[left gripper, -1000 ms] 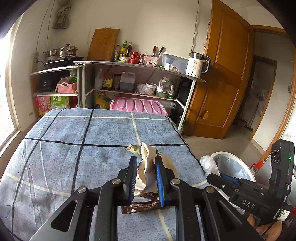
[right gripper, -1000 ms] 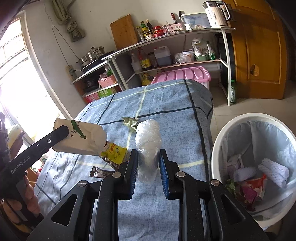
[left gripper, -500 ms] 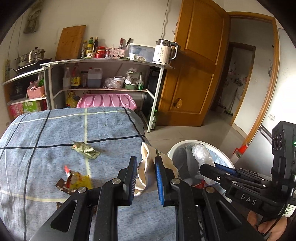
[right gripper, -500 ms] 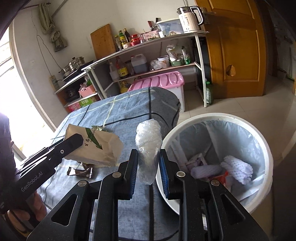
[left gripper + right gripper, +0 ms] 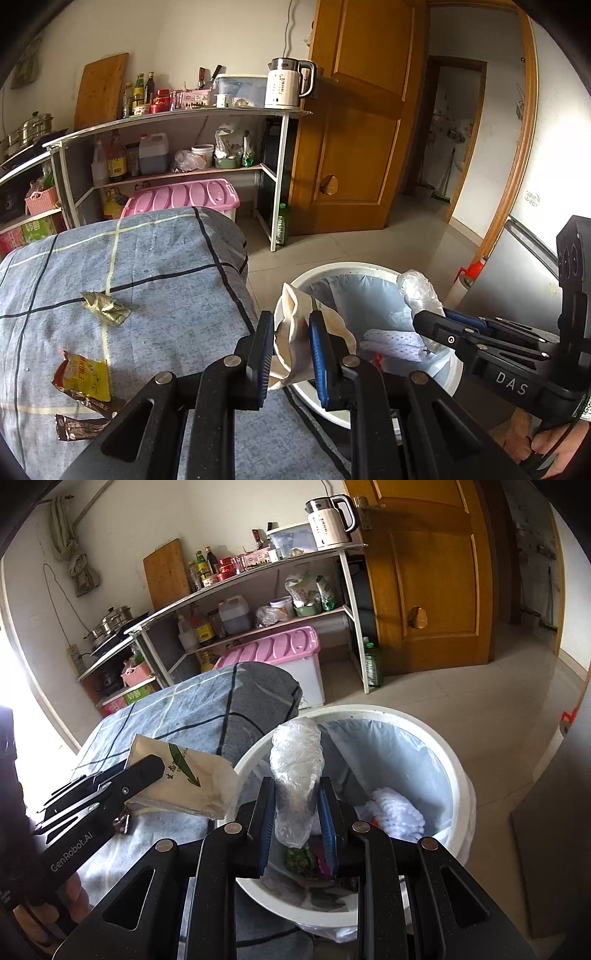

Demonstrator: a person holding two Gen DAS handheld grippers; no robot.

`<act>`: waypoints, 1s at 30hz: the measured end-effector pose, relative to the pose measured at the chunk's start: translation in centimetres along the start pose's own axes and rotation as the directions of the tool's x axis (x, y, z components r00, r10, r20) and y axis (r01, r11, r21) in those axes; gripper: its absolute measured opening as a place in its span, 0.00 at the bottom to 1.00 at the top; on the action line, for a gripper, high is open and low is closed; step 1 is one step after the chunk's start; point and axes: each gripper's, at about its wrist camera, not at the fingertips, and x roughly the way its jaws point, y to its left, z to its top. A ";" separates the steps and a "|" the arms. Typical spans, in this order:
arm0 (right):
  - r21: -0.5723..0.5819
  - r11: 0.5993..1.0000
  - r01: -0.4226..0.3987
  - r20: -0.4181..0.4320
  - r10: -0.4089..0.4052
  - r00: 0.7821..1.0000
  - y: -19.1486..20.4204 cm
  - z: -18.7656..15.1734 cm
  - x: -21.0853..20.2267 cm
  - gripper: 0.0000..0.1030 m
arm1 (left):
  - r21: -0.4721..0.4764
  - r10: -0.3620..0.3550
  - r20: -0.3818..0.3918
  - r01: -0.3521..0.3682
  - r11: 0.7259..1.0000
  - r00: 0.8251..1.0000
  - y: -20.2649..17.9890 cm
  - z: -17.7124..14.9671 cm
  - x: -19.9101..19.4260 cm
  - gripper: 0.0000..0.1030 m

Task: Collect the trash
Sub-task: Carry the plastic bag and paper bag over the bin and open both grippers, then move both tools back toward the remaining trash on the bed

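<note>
Surface (image 5: pixel 166 266) draped in grey-blue checked cloth, near edge cut off behind the gripper bodies; round white trash bin (image 5: pixel 458 775) with a blue liner stands beside it, contents partly hidden. Left gripper (image 5: pixel 291 354) jaws pinch a creased beige paper bag (image 5: pixel 291 332) at the bin rim. Right gripper (image 5: pixel 297 823) jaws pinch crumpled clear plastic wrap (image 5: pixel 295 760) over the bin; yellow (image 5: pixel 83 376) and brown (image 5: pixel 79 430) foil wrappers lie flat on the cloth.

The paper bag (image 5: pixel 295 332) is matt, cream and creased. The plastic bag (image 5: pixel 295 775) is thin, clear, crinkly and shiny. The bin (image 5: pixel 458 775) is smooth white plastic with a thin bluish plastic liner (image 5: pixel 413 760). The cloth (image 5: pixel 166 280) on the surface is soft, matt and blue-grey. The yellow wrapper (image 5: pixel 83 376) is glossy. The door (image 5: pixel 354 122) is shiny wood. The fingers (image 5: pixel 264 354) are matt black plastic with ribbed blue pads.
</note>
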 end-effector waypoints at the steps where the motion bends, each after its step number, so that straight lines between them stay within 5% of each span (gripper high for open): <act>1: 0.004 1.000 0.006 -0.003 -0.006 1.000 -0.4 0.0 0.1 0.23 | 0.010 0.005 -0.008 -0.005 1.000 1.000 -0.4 0.0 0.4 0.19; 16: -0.007 0.994 0.106 -0.080 -0.106 0.991 -4.3 -0.7 2.5 0.26 | 0.103 0.031 -0.065 -0.025 0.994 0.997 -4.2 -0.5 4.2 0.19; 20: 0.004 0.992 0.124 -0.082 -0.123 0.989 -4.7 -0.8 2.5 0.56 | 0.092 0.008 -0.077 -0.001 0.996 0.997 -4.4 -0.6 4.7 0.21; 24: 0.035 0.992 0.118 -0.073 -0.115 0.991 -5.3 -0.8 2.0 0.56 | 0.086 0.003 -0.083 0.004 0.996 0.997 -4.3 -0.6 4.7 0.25; 26: 0.043 0.992 0.117 -0.071 -0.114 0.991 -5.3 -0.8 1.8 0.56 | 0.079 -0.002 -0.076 0.008 0.997 0.997 -4.2 -0.6 4.4 0.39; 30: 0.045 0.993 0.109 -0.070 -0.106 0.992 -4.8 -0.9 1.5 0.56 | 0.079 0.003 -0.053 0.002 0.997 0.999 -3.9 -0.4 3.5 0.42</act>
